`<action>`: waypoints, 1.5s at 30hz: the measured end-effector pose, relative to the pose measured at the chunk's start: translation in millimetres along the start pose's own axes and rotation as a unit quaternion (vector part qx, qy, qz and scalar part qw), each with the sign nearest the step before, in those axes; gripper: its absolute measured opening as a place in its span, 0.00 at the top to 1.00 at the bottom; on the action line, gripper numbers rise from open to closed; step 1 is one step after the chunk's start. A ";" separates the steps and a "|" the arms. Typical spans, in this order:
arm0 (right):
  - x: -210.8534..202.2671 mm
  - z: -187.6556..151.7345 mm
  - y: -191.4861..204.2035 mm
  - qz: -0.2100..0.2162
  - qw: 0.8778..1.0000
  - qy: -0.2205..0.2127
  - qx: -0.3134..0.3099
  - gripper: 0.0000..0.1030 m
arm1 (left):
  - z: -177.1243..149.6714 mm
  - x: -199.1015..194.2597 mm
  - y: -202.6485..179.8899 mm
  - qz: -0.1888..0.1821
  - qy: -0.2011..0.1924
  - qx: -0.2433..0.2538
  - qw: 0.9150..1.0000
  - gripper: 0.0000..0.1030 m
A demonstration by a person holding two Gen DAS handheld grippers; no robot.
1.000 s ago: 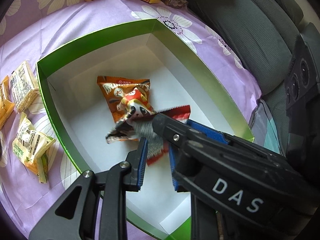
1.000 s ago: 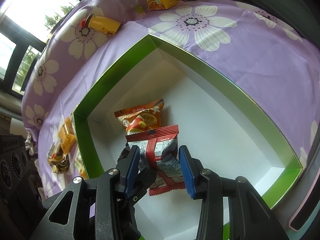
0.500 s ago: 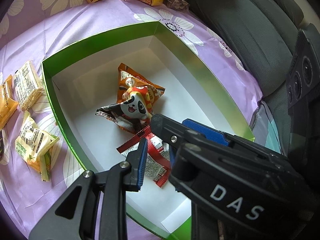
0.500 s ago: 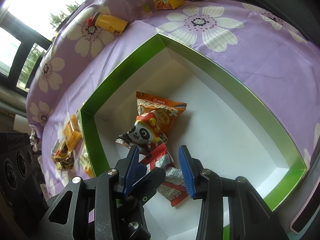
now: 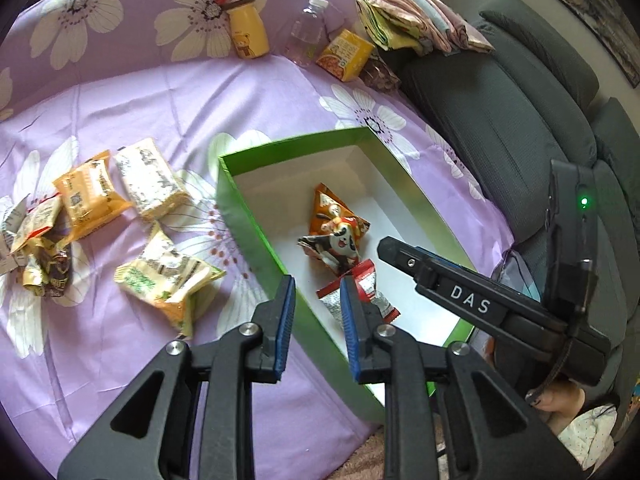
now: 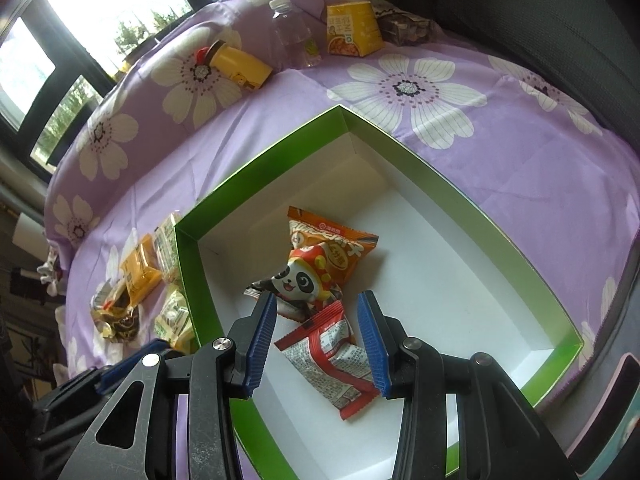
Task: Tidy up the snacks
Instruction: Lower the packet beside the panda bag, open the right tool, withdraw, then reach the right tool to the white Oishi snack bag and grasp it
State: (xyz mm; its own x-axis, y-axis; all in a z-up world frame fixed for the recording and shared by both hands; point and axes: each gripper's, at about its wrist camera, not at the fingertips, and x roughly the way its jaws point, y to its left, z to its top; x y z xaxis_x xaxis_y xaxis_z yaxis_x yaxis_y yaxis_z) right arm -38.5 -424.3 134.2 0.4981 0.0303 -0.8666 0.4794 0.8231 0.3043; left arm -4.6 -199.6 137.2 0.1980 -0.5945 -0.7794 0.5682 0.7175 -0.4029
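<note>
The green box point(image 6: 188, 280) lies open on a purple flowered sheet point(image 5: 160, 96), and three snacks are seen on its white floor. An orange packet point(image 6: 336, 244) is placed near the middle of the box. A panda-printed packet point(image 6: 304, 280) is laid partly over that packet's near end. A red packet point(image 6: 328, 356) lies just nearer again, towards the box's near wall, with one end touching or overlapping the panda packet.

The right claw point(image 6: 317, 296) is held above the inside of the box with its blue pads spread. The red packet is seen in the gap between them but lower down, flat on the box floor. Neither pad is pressed on it, and nothing is pinched.

The left claw point(image 5: 317, 284) is held over the box's left wall, which is seen passing under the slit between its pads. The pads are drawn close together with only a narrow gap left, and nothing is held in them. The red packet lies just inside the box from this claw, partly hidden behind its right pad.

Outside the box's left wall, several loose packets are scattered on the sheet: a white one point(image 5: 152, 184), an orange one point(image 5: 88, 196) and a yellow-green one point(image 5: 168, 276). Beyond the box's far end, a yellow bottle point(image 5: 246, 32), a clear bottle point(image 5: 306, 32) and a yellow carton point(image 5: 346, 54) are found.
</note>
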 end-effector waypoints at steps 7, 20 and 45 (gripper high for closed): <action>-5.5 -6.4 19.4 -0.008 0.999 -0.018 -0.030 0.57 | -16.7 -68.2 55.6 0.050 -0.062 -0.046 0.996 0.72; -12.3 -23.3 67.6 0.000 0.993 -0.063 -0.105 0.31 | -78.7 -142.1 169.1 0.155 -0.124 -0.125 0.972 0.29; 53.8 -40.3 320.2 0.125 0.957 0.055 -0.257 0.23 | -103.9 -164.9 260.1 0.200 -0.145 -0.277 0.929 0.05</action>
State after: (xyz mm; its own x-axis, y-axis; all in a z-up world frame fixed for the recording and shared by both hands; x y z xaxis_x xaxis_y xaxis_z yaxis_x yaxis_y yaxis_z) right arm 112.7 -136.2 169.1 0.4577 0.2988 -0.8374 -0.0768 0.9516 0.2976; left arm 27.5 122.7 111.1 0.5566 -0.2561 -0.7903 -0.0787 0.9308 -0.3571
